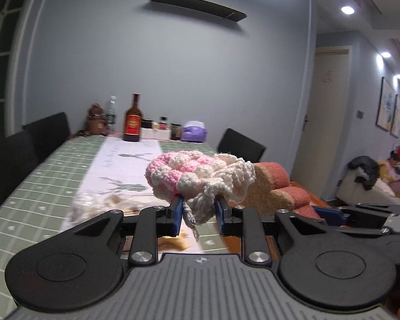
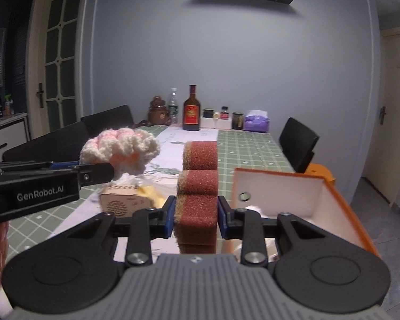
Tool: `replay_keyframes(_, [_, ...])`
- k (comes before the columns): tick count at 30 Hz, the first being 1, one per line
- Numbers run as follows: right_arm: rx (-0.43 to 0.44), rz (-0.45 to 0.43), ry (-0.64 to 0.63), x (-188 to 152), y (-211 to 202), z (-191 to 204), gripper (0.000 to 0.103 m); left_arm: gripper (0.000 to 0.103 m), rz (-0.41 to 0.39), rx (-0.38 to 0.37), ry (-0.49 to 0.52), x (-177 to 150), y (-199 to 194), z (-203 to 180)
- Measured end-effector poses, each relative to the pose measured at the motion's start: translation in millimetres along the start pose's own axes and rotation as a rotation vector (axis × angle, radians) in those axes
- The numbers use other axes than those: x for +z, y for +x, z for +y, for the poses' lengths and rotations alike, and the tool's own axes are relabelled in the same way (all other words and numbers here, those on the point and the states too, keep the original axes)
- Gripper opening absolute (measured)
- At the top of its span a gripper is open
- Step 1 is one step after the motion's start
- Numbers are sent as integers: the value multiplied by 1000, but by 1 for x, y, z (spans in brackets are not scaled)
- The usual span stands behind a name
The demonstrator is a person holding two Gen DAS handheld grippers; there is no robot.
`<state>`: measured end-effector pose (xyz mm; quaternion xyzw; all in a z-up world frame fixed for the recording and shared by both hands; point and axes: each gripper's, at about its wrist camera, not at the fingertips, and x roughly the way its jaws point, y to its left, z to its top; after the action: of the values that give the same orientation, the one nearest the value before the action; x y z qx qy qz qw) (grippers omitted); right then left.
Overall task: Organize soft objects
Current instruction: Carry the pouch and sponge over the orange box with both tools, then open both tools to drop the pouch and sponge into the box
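Observation:
My left gripper (image 1: 198,214) is shut on a pink and white crocheted piece (image 1: 200,180) and holds it above the green checked table (image 1: 40,176). The same piece shows at the left of the right wrist view (image 2: 122,150), held by the left gripper. My right gripper (image 2: 196,217) is shut on a reddish-brown ridged sponge (image 2: 198,184) that stands up between the fingers. That sponge also shows to the right in the left wrist view (image 1: 277,189). An orange box with a white inside (image 2: 293,194) stands just right of the right gripper.
A small cardboard box (image 2: 122,204) and crumpled clear plastic (image 1: 93,205) lie on the table below the grippers. Bottles, jars and a purple tissue pack (image 2: 256,124) line the far end by the wall. Black chairs (image 2: 297,140) stand at both sides.

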<state>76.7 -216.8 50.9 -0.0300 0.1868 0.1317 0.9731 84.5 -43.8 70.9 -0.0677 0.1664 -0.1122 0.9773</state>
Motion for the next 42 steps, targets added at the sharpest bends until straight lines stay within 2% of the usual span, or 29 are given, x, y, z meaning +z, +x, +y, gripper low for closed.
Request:
replay_keyframes(8, [-111,24,-50,12,8,-53,31,28,70,-97,35,12,60,-46])
replay_keyframes(15, [-184,126,-101,11,42,-95,31,28,174,-139,143,0,112,-86])
replay_keyframes(20, [-215,214,-143,0,70,-116,31,28,247,-144,211,-12,143,-104])
replay_keyframes(28, [-160,379,-152,-14,111,-142,31,28,410,-133,255,-30,175,-115])
replay_keyframes(33, [-158,439,-174,-20,128,-145,31,29,489,-124,297,-38,185,-120])
replay_keyframes(36, [-159,455,-201,-23,133,-142,32,30,484,-110,345,-41,184,-124])
replay_keyframes(39, [-164,462,-224,-22,134,-140,32,31,490,-104,351,-41,185,-125])
replay_keyframes(42, [-166,465,-223,-22,131,-140,32,37,484,-121,324,-38,183,-121])
